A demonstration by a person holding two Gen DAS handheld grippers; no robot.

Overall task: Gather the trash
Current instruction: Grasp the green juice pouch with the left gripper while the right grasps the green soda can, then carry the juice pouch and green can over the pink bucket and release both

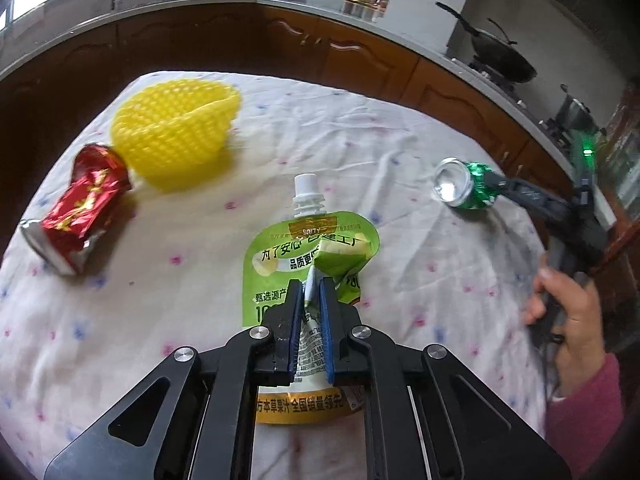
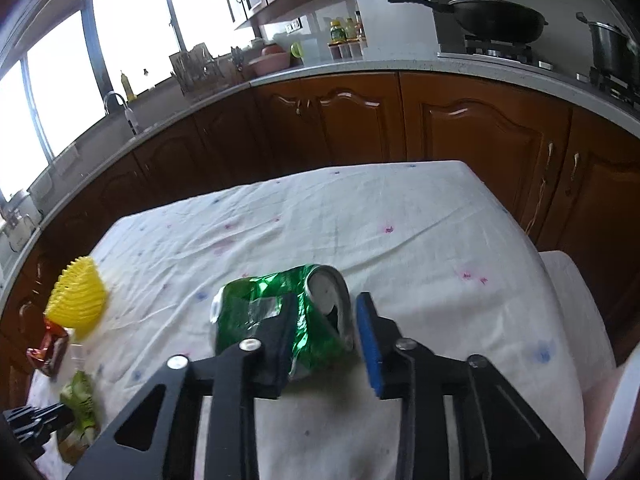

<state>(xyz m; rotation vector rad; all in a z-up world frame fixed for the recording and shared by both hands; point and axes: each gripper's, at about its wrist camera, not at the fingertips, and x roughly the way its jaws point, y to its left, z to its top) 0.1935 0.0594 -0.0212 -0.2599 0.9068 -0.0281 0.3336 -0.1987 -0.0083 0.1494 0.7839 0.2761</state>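
My left gripper [image 1: 311, 292] is shut on a green drink pouch [image 1: 280, 256] with a white spout, which lies flat on the flowered tablecloth [image 1: 400, 140]; a folded flap of it sits between the blue pads. In the right wrist view a crushed green can [image 2: 256, 312] lies between the fingers of my right gripper [image 2: 326, 320]. Its left finger presses into the dented side and the blue right pad meets the silver rim. The left wrist view shows that same green can [image 1: 468, 186] at the right gripper's tip. A crushed red can [image 1: 80, 216] lies at the far left.
A yellow foam fruit net [image 1: 176, 132] sits beside the red can. A person's hand [image 1: 568, 308] in a pink sleeve holds the right gripper. Brown kitchen cabinets [image 2: 460, 132] ring the table, with a wok [image 2: 496, 16] and a pot on the stove.
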